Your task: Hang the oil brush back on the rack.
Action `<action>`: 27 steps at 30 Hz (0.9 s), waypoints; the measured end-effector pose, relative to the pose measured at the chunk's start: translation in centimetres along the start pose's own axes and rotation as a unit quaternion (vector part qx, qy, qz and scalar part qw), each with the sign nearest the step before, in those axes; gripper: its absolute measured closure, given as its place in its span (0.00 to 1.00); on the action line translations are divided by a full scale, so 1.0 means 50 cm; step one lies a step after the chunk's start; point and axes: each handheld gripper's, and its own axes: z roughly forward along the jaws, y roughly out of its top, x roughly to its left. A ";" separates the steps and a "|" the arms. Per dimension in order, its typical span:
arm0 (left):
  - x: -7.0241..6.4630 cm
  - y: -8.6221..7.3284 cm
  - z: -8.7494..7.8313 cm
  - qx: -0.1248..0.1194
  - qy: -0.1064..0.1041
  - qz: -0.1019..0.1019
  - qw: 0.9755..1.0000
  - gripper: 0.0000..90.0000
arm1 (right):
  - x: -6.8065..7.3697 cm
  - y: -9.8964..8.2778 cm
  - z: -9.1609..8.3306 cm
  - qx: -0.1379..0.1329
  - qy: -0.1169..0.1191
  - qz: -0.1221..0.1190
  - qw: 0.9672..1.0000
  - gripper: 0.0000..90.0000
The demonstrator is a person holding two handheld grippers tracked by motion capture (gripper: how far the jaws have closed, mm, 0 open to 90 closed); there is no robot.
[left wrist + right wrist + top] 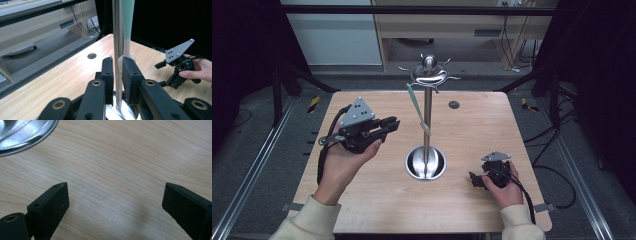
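One fork (418,111) hangs near-vertical, tines down | left tool (388,125) narrow, empty | right tool (115,202) wide, empty

One steel stand (427,107), one green-handled fork (418,107), two tools.

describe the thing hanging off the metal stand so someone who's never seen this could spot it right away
At the middle of the wooden table a steel stand rises from a round, shiny base. A slim utensil hangs slantwise from one of its top hooks, beside the pole. Its pale green handle and white end make it the stand's one non-metal piece.
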 end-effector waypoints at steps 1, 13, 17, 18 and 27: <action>-0.001 -0.001 -0.003 -0.002 0.002 0.001 1.000 0.86 | 0.000 0.000 0.000 0.000 0.000 0.000 1.000 0.09; -0.009 -0.027 -0.035 -0.011 0.020 0.003 1.000 0.49 | 0.000 0.000 -0.001 0.000 0.000 0.001 1.000 0.09; -0.010 -0.040 -0.041 -0.014 0.013 -0.007 1.000 0.30 | 0.000 0.000 -0.001 -0.001 -0.001 -0.002 1.000 0.09; -0.011 -0.044 -0.041 -0.011 0.010 -0.011 1.000 0.25 | 0.000 0.000 -0.001 0.000 -0.001 -0.002 1.000 0.09; -0.026 -0.086 -0.050 0.009 0.001 0.002 1.000 0.09 | 0.000 -0.001 -0.001 0.000 -0.002 -0.001 1.000 0.09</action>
